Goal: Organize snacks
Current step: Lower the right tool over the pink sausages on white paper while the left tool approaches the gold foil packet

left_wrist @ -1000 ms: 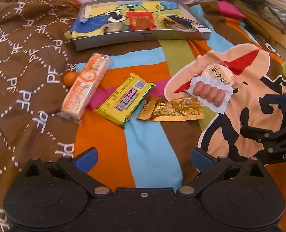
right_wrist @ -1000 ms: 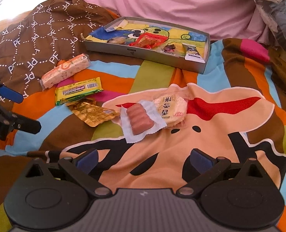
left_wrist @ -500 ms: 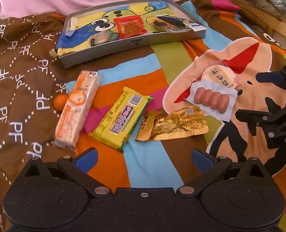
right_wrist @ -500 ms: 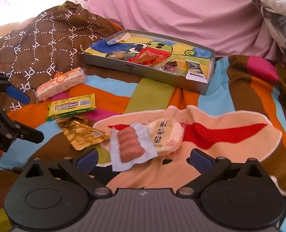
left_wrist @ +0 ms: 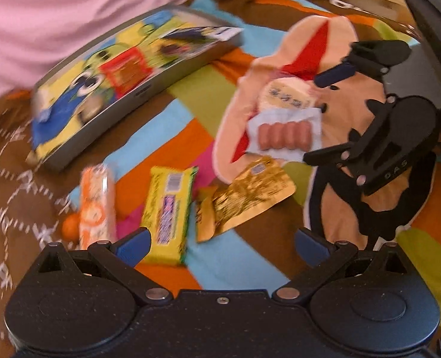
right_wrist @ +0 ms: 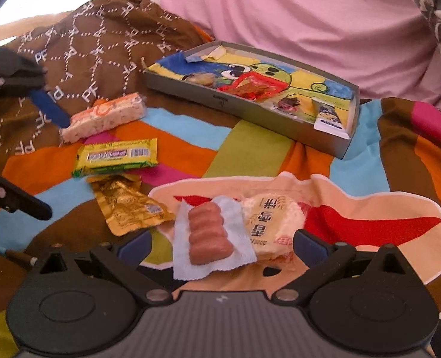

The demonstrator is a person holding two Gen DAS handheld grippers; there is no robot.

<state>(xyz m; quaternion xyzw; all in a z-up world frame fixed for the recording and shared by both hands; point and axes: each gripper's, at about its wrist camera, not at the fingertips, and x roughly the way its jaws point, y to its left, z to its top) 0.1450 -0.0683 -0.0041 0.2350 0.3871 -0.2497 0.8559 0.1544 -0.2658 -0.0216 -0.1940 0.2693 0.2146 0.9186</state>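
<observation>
Snacks lie scattered on a bed covered with a bright patchwork blanket [right_wrist: 250,146]. Toward the far edge sits a shallow grey tray [right_wrist: 250,116] with a cartoon lining, already holding a red packet [right_wrist: 250,88] and a few small wrappers. In front of it, from the left side of the bed: an orange-and-white bar [right_wrist: 107,117], a yellow bar [right_wrist: 116,156], a gold foil pouch [right_wrist: 128,205], then a pack of small sausages [right_wrist: 210,234] overlapping a round rice cracker [right_wrist: 272,223]. The right hand-held gripper [right_wrist: 222,243] hovers with its fingers spread wide, either side of the sausages and cracker. The left hand-held gripper [left_wrist: 222,243], also wide apart and empty, hangs just over the yellow bar [left_wrist: 168,211]. The left view is blurred.
</observation>
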